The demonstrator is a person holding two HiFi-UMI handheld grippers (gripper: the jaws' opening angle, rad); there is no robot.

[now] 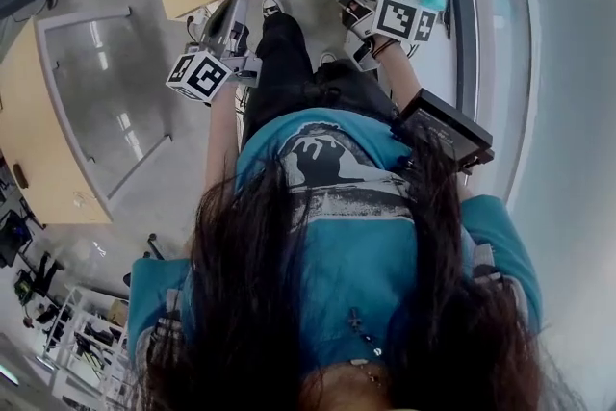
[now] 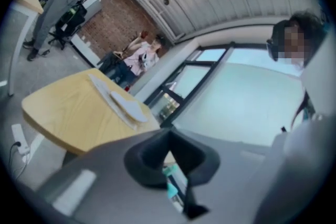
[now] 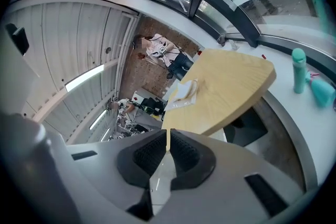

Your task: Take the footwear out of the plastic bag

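Grey, the left gripper (image 2: 169, 136) has its two fingers (image 2: 147, 157) pressed together on nothing; past it stands one wooden counter (image 2: 63, 113) carrying one clear bag (image 2: 113, 99) with a single white slipper (image 2: 130, 108) showing inside, lying flat and well apart from both grippers. Right of that, the right gripper (image 3: 168, 136) has its two fingers (image 3: 149, 157) all but together, only a thin slit between them and nothing held. Farthest right, two teal things, a bottle (image 3: 298, 71) and a cone (image 3: 321, 91), sit just beside each other on the white ledge (image 3: 315, 128).
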